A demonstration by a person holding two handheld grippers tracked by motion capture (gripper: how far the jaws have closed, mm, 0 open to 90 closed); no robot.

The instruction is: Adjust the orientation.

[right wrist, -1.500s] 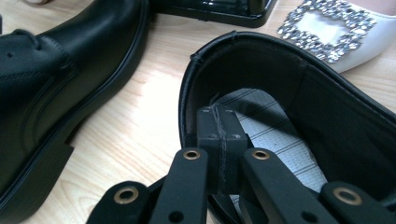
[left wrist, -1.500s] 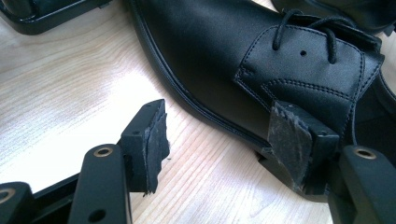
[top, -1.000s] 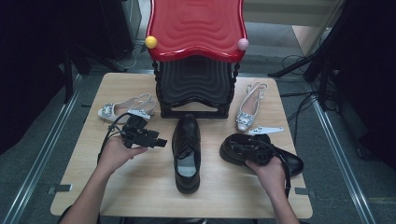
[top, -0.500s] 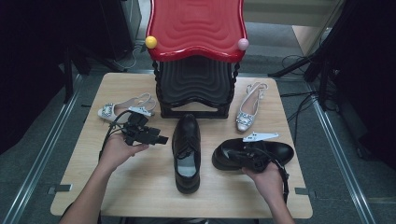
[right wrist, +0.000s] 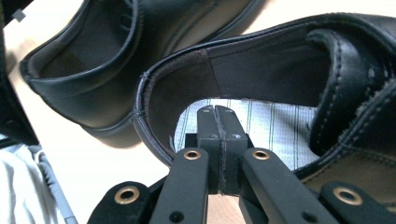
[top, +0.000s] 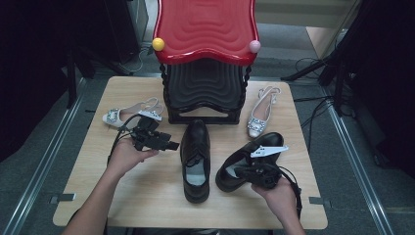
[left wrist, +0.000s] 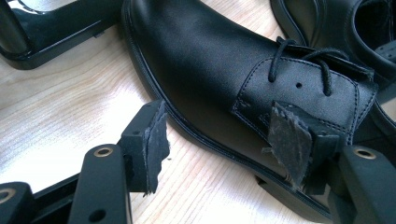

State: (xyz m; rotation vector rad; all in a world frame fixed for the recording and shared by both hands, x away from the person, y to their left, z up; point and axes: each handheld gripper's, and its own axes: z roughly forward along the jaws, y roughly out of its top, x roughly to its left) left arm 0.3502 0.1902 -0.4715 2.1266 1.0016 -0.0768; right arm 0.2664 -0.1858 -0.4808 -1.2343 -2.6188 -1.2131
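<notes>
Two black leather lace-up shoes lie on the wooden table (top: 147,196). The middle shoe (top: 195,147) points its toe at the stand. The right shoe (top: 229,174) lies slanted beside it, toe to the far right. My right gripper (top: 244,171) is shut, its jaws pressed together and pushed into that shoe's opening (right wrist: 261,60) above the striped insole (right wrist: 280,126); the right gripper (right wrist: 218,114) has nothing between its pads. My left gripper (top: 169,144) hovers open just left of the middle shoe (left wrist: 210,60), the left gripper (left wrist: 222,135) facing its side and laces.
A black stand with a red wavy top (top: 205,29) stands at the back middle. One silver slingback heel (top: 129,113) lies left of it and another (top: 262,112) right of it. Cables trail from both grippers.
The right shoe has slid left toward the middle shoe and turned, moving with my right gripper inside it. My left hand has barely shifted.
</notes>
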